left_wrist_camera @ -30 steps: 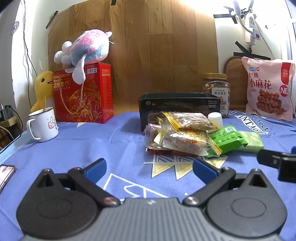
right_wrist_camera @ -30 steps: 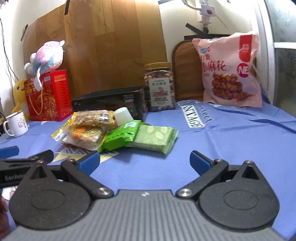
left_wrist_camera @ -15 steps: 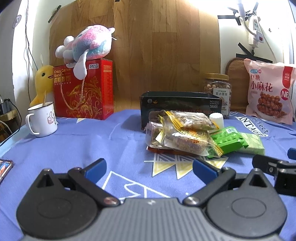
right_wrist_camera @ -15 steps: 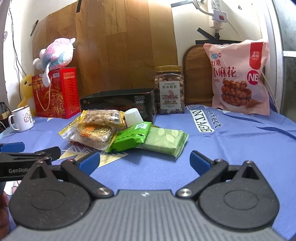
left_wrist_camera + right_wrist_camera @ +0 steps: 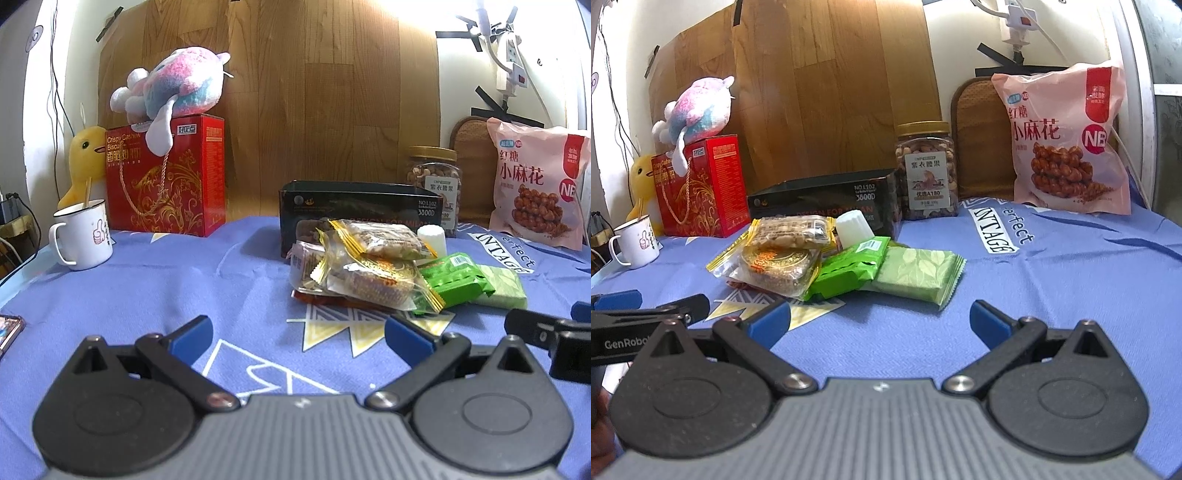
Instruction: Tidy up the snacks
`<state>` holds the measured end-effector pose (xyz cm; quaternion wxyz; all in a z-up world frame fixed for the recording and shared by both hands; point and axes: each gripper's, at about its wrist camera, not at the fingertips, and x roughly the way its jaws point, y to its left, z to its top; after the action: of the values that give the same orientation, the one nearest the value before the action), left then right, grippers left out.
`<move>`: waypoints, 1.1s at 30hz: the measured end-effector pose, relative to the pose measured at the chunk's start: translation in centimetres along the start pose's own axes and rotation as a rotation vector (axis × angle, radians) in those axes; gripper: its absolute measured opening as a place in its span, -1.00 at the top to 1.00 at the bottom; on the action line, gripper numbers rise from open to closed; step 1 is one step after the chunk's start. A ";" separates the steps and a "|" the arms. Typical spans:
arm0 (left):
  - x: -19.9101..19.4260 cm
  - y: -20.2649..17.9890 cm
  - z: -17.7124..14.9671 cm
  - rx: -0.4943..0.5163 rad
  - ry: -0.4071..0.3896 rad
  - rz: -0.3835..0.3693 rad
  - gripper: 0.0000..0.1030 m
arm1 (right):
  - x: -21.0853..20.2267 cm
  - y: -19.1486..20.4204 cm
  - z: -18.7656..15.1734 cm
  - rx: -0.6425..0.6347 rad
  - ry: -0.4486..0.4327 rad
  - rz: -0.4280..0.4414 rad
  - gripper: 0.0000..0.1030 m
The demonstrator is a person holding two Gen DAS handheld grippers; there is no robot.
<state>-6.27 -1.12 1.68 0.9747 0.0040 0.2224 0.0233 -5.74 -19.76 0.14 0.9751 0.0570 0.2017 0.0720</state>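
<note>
Left wrist view: the left gripper has its fingers spread wide and empty above the blue worktop. The right gripper is also wide apart, holding nothing. The pile of snacks lies ahead, just before the black box.

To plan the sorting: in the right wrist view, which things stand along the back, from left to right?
White enamel mug → red biscuit box → black open box → clear nut jar → pink snack bag.
</note>
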 end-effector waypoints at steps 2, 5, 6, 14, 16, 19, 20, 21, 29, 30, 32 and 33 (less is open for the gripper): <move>0.1 0.1 0.0 -0.003 0.003 -0.002 -0.99 | 0.0 0.0 0.0 -0.003 0.000 0.001 -1.00; 0.3 0.1 0.0 -0.007 0.013 -0.007 -0.99 | 0.1 0.1 0.0 -0.007 0.003 0.002 -1.00; 0.3 0.1 0.0 -0.007 0.016 -0.008 -0.99 | 0.0 0.1 0.0 -0.007 0.002 0.003 -1.00; 0.3 0.5 0.1 -0.026 0.016 -0.026 -0.99 | 0.0 0.2 0.0 -0.016 -0.001 0.017 -0.90; 0.2 0.8 0.1 -0.038 0.017 -0.037 -0.99 | 0.1 0.1 0.0 -0.008 0.010 0.026 -0.76; 0.3 1.5 0.3 -0.071 0.039 -0.071 -0.99 | 0.4 -0.1 0.0 0.011 0.044 0.056 -0.40; 0.4 1.9 0.5 -0.089 0.050 -0.092 -0.99 | 0.7 -0.2 0.1 0.021 0.068 0.074 -0.19; 0.4 2.6 0.8 -0.111 0.060 -0.120 -0.98 | 1.0 -0.5 0.3 0.036 0.095 0.095 -0.10; 1.6 6.2 8.0 -0.214 0.001 -0.288 -0.92 | 2.7 -2.8 6.0 0.196 0.133 0.322 0.22; 2.9 5.9 8.9 -0.217 0.030 -0.318 -0.91 | 3.7 -2.7 6.8 0.212 0.152 0.337 0.22; 5.2 5.3 9.8 -0.218 0.061 -0.346 -0.90 | 5.9 -2.6 7.7 0.238 0.190 0.361 0.22; 6.7 4.8 10.1 -0.215 0.074 -0.328 -0.90 | 7.0 -2.5 7.9 0.247 0.204 0.360 0.22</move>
<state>3.94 4.03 8.00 0.9514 -0.1375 0.2518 -0.1121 4.13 -21.71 4.34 0.9068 0.2031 0.2930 0.2250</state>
